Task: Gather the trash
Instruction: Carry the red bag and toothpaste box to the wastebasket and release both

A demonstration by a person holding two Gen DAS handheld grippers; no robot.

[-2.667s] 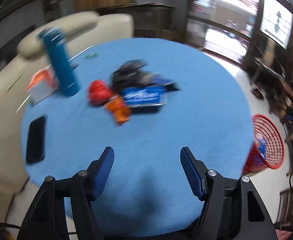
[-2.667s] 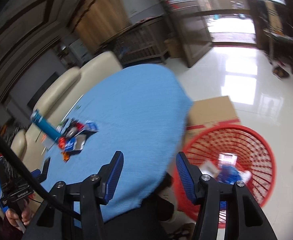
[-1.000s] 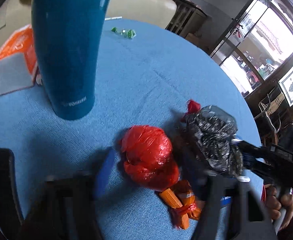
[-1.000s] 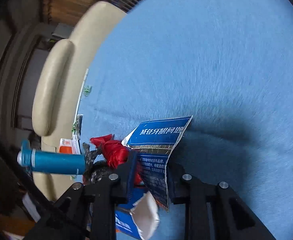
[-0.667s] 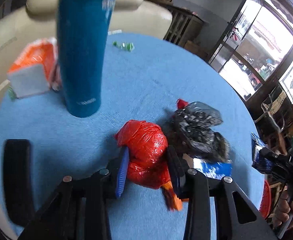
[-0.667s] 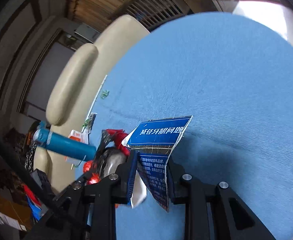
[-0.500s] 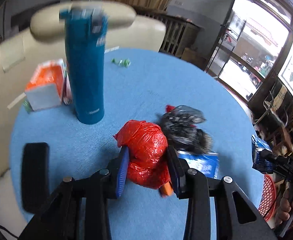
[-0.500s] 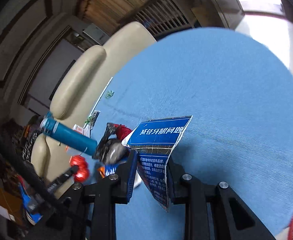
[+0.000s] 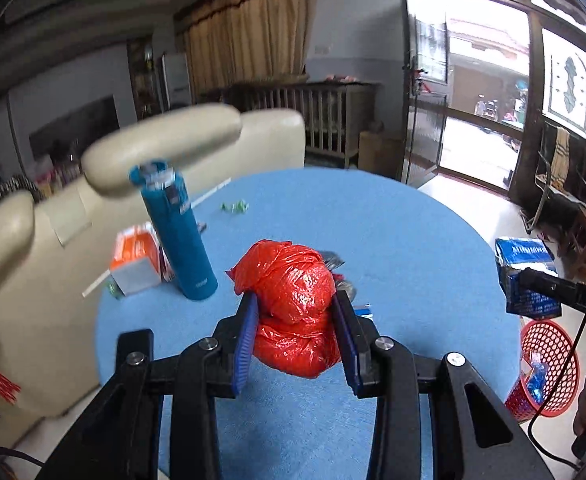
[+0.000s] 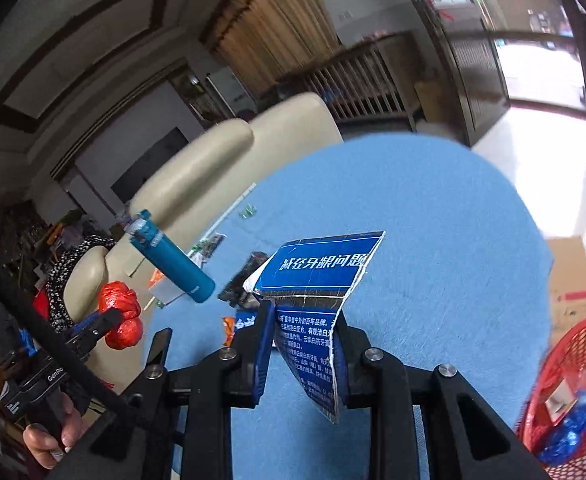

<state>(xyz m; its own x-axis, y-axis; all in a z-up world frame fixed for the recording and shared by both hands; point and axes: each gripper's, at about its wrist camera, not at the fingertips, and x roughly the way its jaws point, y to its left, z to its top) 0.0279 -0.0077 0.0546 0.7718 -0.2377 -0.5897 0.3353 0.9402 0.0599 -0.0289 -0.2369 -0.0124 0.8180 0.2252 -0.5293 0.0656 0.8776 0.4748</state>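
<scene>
My left gripper (image 9: pixel 296 334) is shut on a crumpled red plastic bag (image 9: pixel 293 300) and holds it above the round blue table (image 9: pixel 393 240); it also shows in the right wrist view (image 10: pixel 119 316). My right gripper (image 10: pixel 303 350) is shut on a torn blue box (image 10: pixel 319 300) with white Chinese print, lifted above the table; it shows at the right of the left wrist view (image 9: pixel 527 276). A black bag and small wrappers (image 10: pixel 239 286) lie on the table. A red mesh basket (image 10: pixel 569 392) stands on the floor at the right with trash inside.
A teal bottle (image 9: pixel 177 232) stands at the table's left with an orange and white carton (image 9: pixel 137 258) beside it. A black phone (image 10: pixel 157 346) lies near the table edge. Cream sofa (image 9: pixel 153 148) behind. A cardboard box (image 10: pixel 573 280) sits by the basket.
Both grippers have risen and pulled back from the trash pile, the left with the red bag, the right with the blue box. The basket has come into the right wrist view.
</scene>
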